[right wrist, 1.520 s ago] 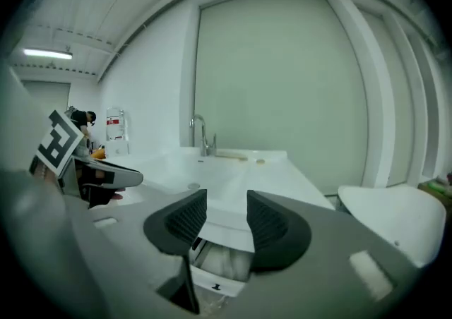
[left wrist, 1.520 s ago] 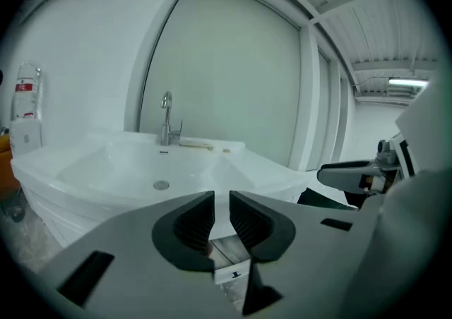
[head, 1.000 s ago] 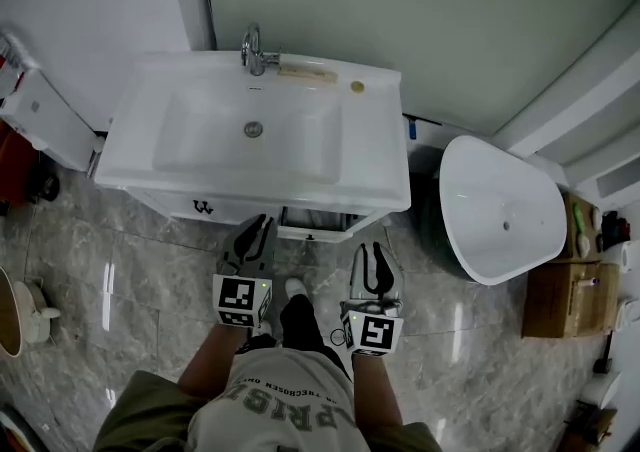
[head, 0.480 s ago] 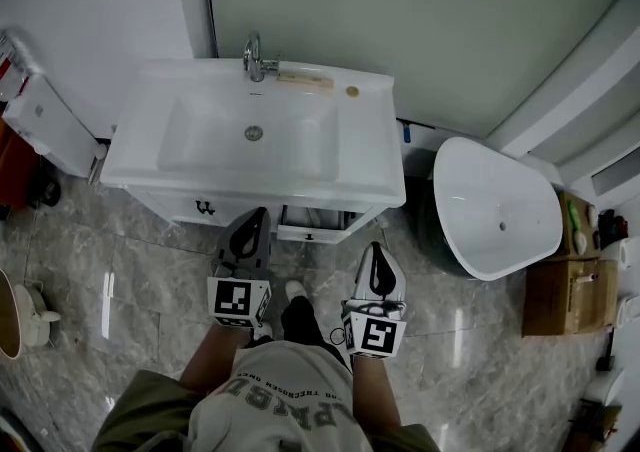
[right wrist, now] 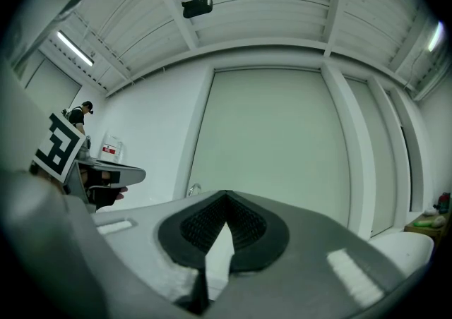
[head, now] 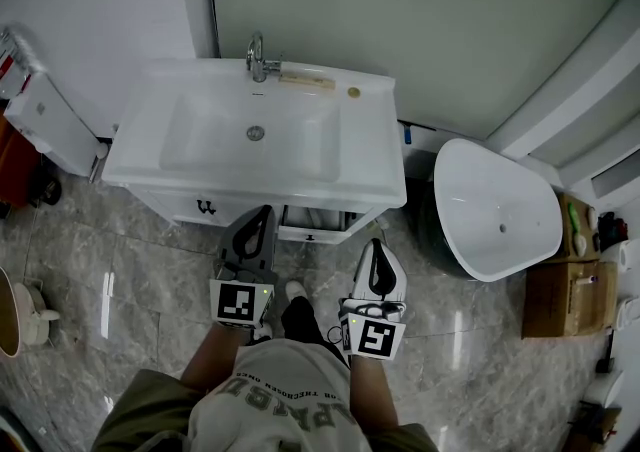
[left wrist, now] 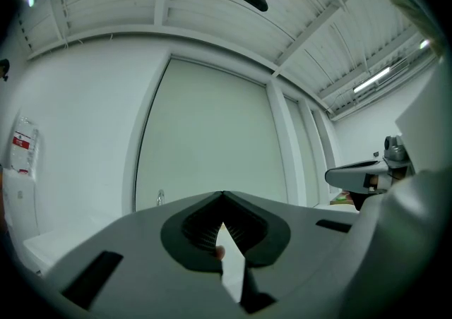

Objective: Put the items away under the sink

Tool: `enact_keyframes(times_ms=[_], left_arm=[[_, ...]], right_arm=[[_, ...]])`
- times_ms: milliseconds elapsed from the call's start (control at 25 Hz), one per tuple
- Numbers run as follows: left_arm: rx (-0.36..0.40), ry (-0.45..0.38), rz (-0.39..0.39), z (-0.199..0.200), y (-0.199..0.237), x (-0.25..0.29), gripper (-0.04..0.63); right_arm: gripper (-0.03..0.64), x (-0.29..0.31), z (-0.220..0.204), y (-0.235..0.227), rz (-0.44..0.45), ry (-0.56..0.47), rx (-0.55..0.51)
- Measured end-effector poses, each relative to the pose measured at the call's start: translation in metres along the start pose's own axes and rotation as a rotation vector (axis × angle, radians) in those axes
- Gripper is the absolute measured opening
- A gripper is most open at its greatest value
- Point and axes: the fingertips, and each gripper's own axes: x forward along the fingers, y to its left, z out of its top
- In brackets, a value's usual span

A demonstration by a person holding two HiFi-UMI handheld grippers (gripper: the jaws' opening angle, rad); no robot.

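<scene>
White washbasin (head: 140, 155) with chrome tap (head: 258, 58), left of centre. Before its front edge, left gripper (head: 262, 212), jaws pressed together, above marble floor (head: 150, 280). Just right, vanity cabinet door (head: 312, 232), ajar under the basin. Next, right gripper (head: 377, 244), jaws likewise pressed together. Far right, white oval tub (head: 500, 210) beside cardboard box (head: 560, 305).

Sink (head: 372, 165): glossy white ceramic; faucet (head: 258, 58) shiny chrome metal. Floor (head: 140, 275) polished grey marble-look tile, v. reflective. Box (head: 555, 305) matt brown cardboard.
</scene>
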Motion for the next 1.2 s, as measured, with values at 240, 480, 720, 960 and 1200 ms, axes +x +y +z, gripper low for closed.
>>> enact_keyframes(times_ms=[240,480,720,960,1200], left_arm=[[0.006,0.007,-0.013,0.002,0.001,0.002,0.009],[-0.008,-0.006,-0.012,0.005,0.002,0.006,0.009],[0.013,-0.017,-0.030,0.007,-0.004,0.008,0.009],[0.007,-0.013,-0.019,0.005,0.001,0.006,0.009],[0.019,-0.015,-0.012,0.006,0.005,0.006,0.009]], right_arm=[[0.001,0.003,0.008,-0.002,0.000,-0.021,0.005],[-0.002,0.011,0.006,0.004,0.017,-0.001,-0.028],[-0.002,0.018,0.013,0.007,0.003,0.018,-0.067],[-0.002,0.021,0.017,0.013,0.011,-0.003,-0.051],[-0.002,0.027,0.027,0.017,0.004,-0.043,-0.007]])
